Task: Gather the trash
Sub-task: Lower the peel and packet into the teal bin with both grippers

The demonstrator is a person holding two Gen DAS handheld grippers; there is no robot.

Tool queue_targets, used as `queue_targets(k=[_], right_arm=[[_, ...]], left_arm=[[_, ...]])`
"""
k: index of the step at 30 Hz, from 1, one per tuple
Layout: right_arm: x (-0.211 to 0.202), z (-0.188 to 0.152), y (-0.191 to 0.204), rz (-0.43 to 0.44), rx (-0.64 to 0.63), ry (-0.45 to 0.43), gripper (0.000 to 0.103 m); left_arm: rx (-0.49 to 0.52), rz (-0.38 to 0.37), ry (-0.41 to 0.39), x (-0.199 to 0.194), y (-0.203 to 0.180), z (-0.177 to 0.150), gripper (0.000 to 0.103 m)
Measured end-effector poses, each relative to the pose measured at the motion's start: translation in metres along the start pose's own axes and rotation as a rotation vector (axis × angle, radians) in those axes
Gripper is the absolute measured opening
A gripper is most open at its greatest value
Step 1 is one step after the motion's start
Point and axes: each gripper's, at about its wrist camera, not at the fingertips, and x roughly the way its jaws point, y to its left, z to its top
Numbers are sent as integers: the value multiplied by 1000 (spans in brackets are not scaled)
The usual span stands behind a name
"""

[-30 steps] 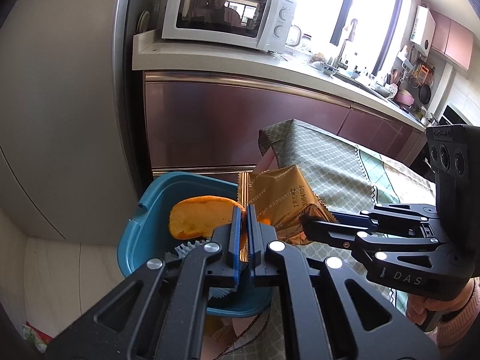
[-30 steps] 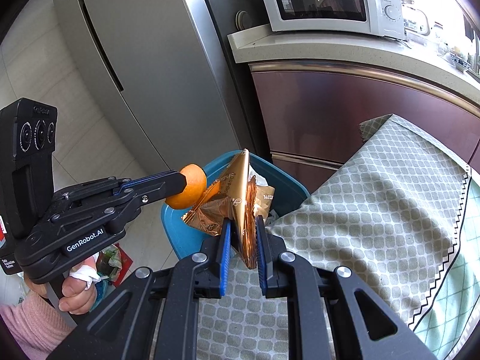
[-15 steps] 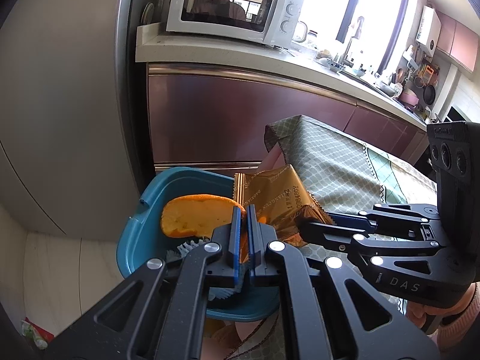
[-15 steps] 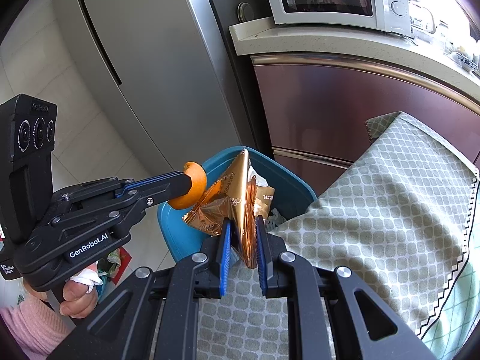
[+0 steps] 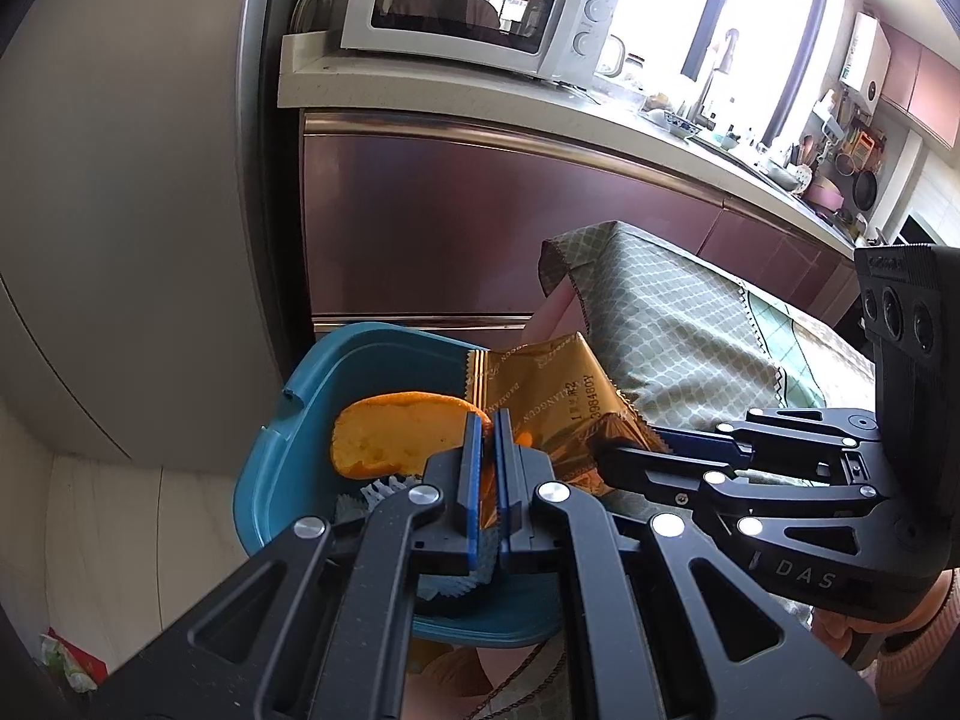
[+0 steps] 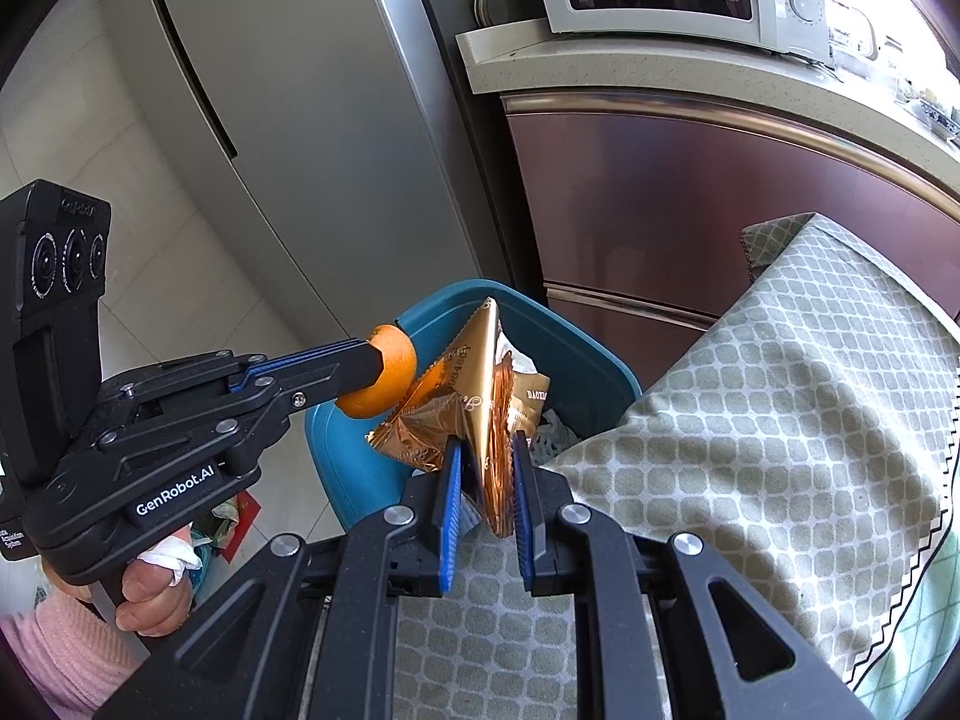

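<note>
A teal trash bin (image 5: 264,462) (image 6: 576,348) stands beside the table's corner, with crumpled paper and a wrapper inside. My left gripper (image 5: 487,420) (image 6: 375,363) is shut on a piece of orange peel (image 5: 396,435) (image 6: 384,381) and holds it over the bin's opening. My right gripper (image 6: 485,450) (image 5: 624,453) is shut on a gold foil snack wrapper (image 6: 474,402) (image 5: 552,384), also held over the bin. Peel and wrapper hang close together, almost touching.
A table under a green patterned cloth (image 6: 780,420) (image 5: 678,324) lies right of the bin. Behind stand a grey fridge (image 6: 288,120), maroon cabinets (image 5: 480,216) and a counter with a microwave (image 5: 474,6). A bag of litter (image 6: 225,519) lies on the floor.
The right gripper has carried the wrapper slightly forward, over the bin. The left gripper with the peel has hardly shifted. Both stay shut.
</note>
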Motion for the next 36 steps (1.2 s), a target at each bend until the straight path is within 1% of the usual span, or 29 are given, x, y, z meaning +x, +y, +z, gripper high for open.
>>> queue_targets(k=[9, 22, 30, 36], right_arm=[[18, 7, 3, -8, -9, 31, 14], [40, 9, 8, -24, -20, 79, 15], [47, 13, 11, -37, -22, 101, 16], [51, 16, 14, -45, -26, 112, 19]], left_arm=[[-16, 8, 26, 11, 7, -2, 4], [-28, 13, 66, 32, 10, -7, 4], [-41, 4, 83, 43, 12, -7, 4], [-66, -14, 110, 54, 17, -8, 4]])
